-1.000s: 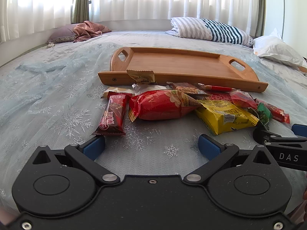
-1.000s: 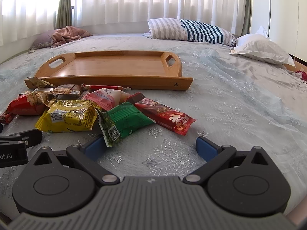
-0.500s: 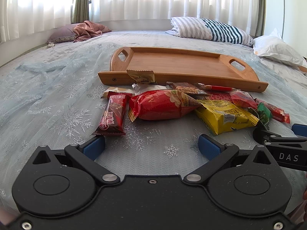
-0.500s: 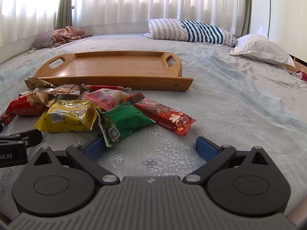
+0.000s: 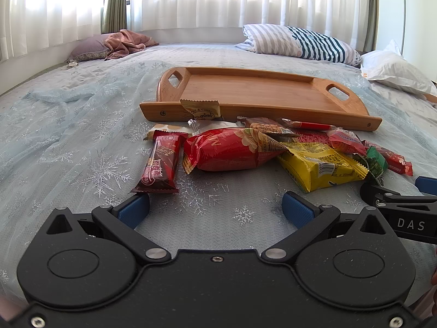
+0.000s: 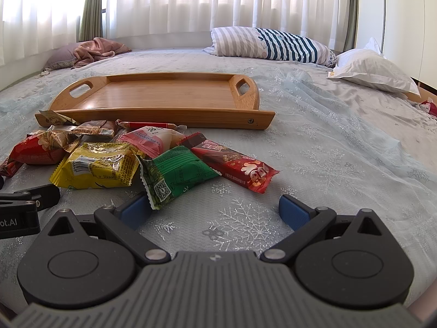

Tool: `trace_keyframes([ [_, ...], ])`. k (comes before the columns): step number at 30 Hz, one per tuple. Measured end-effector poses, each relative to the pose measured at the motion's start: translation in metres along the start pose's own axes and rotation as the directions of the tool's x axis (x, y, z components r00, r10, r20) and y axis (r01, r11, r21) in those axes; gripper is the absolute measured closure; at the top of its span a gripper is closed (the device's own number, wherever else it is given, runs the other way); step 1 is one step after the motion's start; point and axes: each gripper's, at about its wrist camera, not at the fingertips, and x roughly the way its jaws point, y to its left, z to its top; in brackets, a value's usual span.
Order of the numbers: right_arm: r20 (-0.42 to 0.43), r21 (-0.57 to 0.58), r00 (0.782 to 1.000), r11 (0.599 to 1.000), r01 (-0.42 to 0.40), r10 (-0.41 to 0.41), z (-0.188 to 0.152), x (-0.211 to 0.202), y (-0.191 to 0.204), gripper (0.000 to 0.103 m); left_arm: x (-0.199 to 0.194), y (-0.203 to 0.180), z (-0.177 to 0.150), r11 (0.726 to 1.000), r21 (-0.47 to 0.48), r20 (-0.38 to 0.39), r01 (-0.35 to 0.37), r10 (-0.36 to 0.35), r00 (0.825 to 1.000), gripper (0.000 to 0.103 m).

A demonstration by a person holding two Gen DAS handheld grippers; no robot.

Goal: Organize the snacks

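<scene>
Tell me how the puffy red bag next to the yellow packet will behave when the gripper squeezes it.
The red bag looks puffed with air, so it will probably dent and feel light. Its glossy film may slip between the pads. The yellow packet touches its crimped end, so lifting may nudge that.

A snowflake-patterned bed (image 5: 68,142) carries a wooden tray (image 5: 251,93), snack packets (image 5: 226,150) and pillows (image 5: 297,42).

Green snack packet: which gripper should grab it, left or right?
Right. The green packet lies just ahead of the open right gripper, nearly touching one finger. The left gripper faces the red snacks, farther away.
</scene>
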Motion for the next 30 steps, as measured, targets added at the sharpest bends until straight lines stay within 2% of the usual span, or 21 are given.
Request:
trace_keyframes([
  [14, -0.015, 0.003, 1.000, 1.000, -0.010, 0.010, 0.003, 0.001, -0.002, 0.000, 0.001, 0.001, 0.000, 1.000, 0.001, -0.003, 0.000, 0.000, 1.000, 0.000],
  [19, -0.036, 0.014, 0.999, 1.000, -0.020, 0.020, 0.005, 0.002, -0.003, 0.000, 0.001, 0.003, 0.004, 1.000, 0.011, -0.028, 0.009, -0.008, 1.000, 0.000],
  [22, -0.055, -0.007, 0.997, 0.999, -0.048, 0.048, 0.010, 0.000, -0.006, 0.000, -0.003, 0.007, 0.006, 0.999, 0.024, -0.050, 0.026, -0.025, 0.998, 0.000],
  [27, -0.071, 0.070, 0.989, 0.989, -0.127, 0.132, 0.018, -0.008, -0.026, 0.000, -0.012, 0.016, 0.015, 0.999, 0.026, -0.105, 0.046, -0.044, 0.993, 0.000],
  [30, -0.073, 0.089, 0.983, 0.983, -0.163, 0.170, 0.023, -0.013, -0.034, 0.009, -0.018, 0.019, 0.019, 0.998, 0.034, -0.104, 0.044, -0.040, 0.994, 0.000],
])
